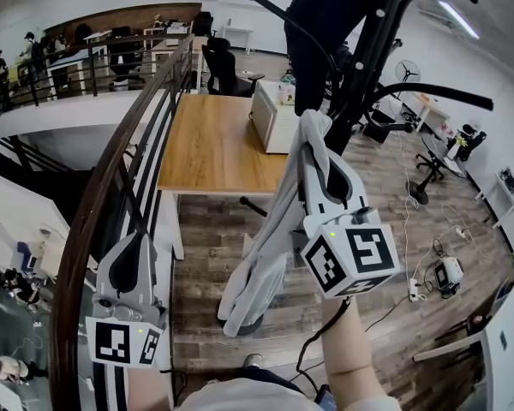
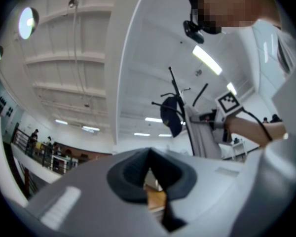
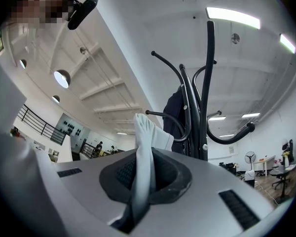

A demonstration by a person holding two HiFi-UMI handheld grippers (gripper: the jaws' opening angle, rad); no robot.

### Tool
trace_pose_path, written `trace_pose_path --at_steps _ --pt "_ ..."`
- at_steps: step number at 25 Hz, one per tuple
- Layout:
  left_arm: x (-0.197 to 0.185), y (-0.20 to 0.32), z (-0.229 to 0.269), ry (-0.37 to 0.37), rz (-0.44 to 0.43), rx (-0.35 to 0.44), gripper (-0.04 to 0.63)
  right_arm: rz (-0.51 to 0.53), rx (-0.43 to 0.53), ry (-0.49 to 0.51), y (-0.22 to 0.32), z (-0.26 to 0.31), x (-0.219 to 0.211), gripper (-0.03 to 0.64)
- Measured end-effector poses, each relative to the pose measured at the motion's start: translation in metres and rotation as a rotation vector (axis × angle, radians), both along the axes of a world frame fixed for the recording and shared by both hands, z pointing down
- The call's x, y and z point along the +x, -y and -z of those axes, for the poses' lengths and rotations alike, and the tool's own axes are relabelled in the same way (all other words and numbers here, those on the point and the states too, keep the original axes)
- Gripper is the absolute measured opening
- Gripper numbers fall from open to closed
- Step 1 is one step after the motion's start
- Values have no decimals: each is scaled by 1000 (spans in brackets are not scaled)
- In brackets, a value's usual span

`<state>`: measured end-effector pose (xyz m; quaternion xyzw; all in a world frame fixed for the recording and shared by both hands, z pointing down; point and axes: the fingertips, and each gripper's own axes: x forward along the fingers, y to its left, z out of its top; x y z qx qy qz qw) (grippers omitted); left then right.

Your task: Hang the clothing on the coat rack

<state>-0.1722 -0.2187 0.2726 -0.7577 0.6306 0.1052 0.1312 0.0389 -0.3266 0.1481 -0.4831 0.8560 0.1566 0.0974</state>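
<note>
A big open office, long wood desk (image 1: 214, 144), black wheeled chairs (image 1: 223, 68) (more by the far wall), dark rail (image 1: 103, 187) over a lower floor, strip lights (image 3: 233, 17) up high.

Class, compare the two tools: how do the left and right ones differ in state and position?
The right tool is shut on the pale grey garment; the left tool is shut on nothing. The right tool is raised beside the coat rack; the left tool sits low by the railing. Both carry marker cubes.
</note>
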Motion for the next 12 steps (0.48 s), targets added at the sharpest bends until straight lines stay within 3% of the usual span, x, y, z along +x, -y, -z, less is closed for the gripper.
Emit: trace_pose_path --at_steps 12 --pt "-4 -13 2 4 -3 3 8 33 -1 2 -21 -4 -7 71"
